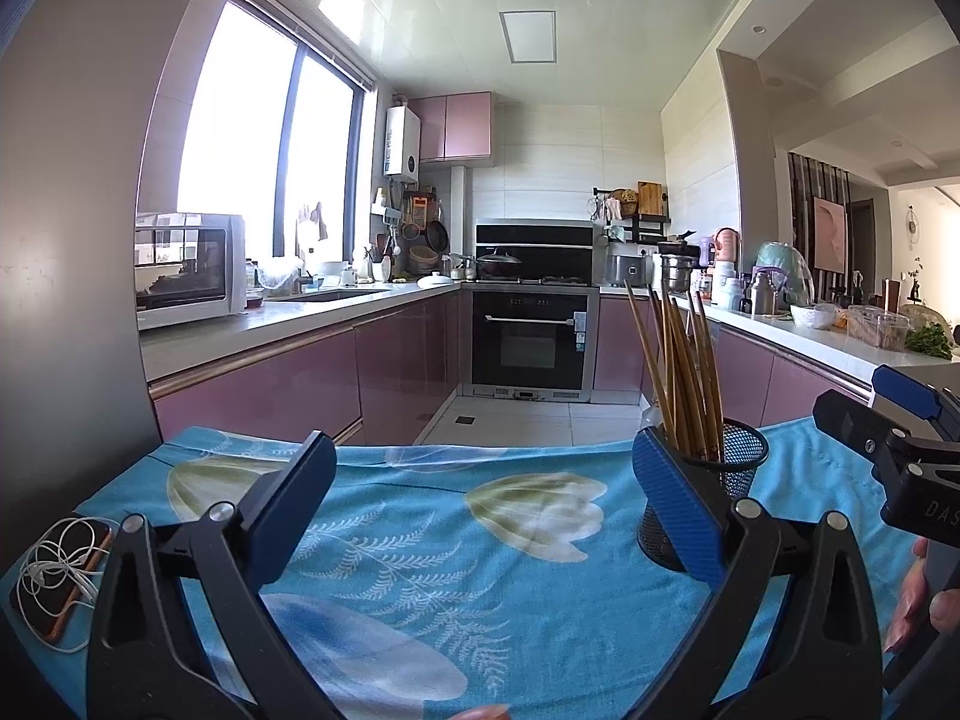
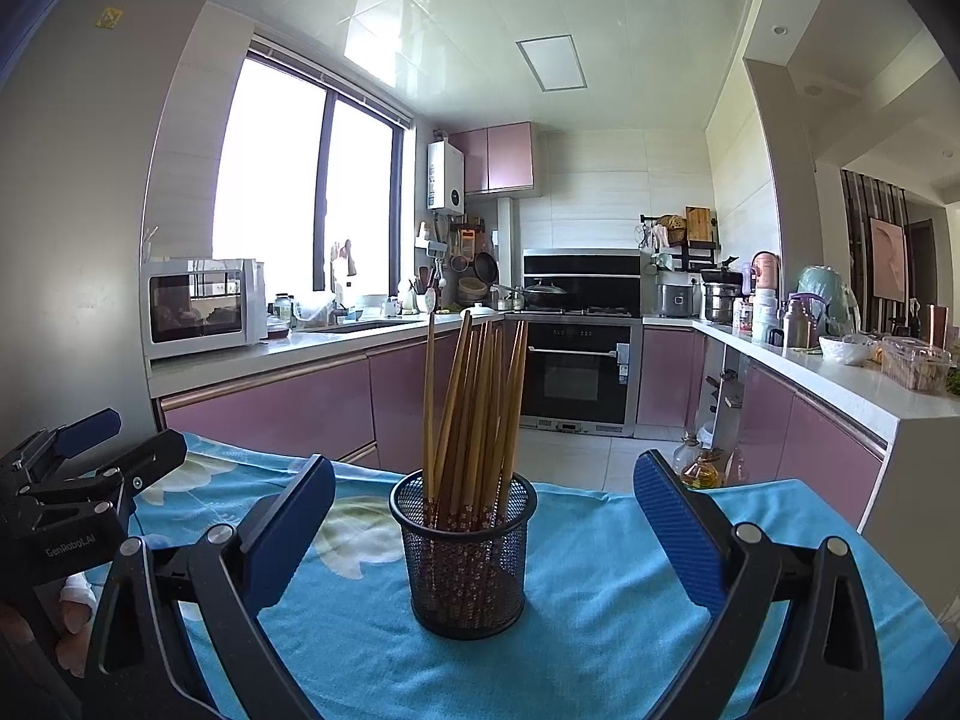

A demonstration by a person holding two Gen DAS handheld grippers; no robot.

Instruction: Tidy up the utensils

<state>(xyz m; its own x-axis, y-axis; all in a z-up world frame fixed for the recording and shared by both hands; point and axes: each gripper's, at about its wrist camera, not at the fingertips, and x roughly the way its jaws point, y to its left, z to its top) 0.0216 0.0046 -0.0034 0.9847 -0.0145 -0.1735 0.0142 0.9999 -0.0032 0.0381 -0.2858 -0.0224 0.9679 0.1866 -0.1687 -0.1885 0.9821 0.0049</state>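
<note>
A black mesh cup (image 2: 465, 558) stands upright on the blue floral cloth (image 2: 600, 630) and holds several wooden chopsticks (image 2: 474, 414), tips up. My right gripper (image 2: 483, 513) is open and empty, its blue pads on either side of the cup, apart from it. My left gripper (image 1: 483, 498) is open and empty over the cloth; the cup (image 1: 729, 480) stands just behind its right pad (image 1: 678, 516). Each gripper shows at the edge of the other's view.
A phone with white earphones (image 1: 60, 576) lies at the cloth's left edge. Glass bottles (image 2: 699, 468) stand on the floor past the table's far right edge. Kitchen counters, an oven and a microwave lie beyond.
</note>
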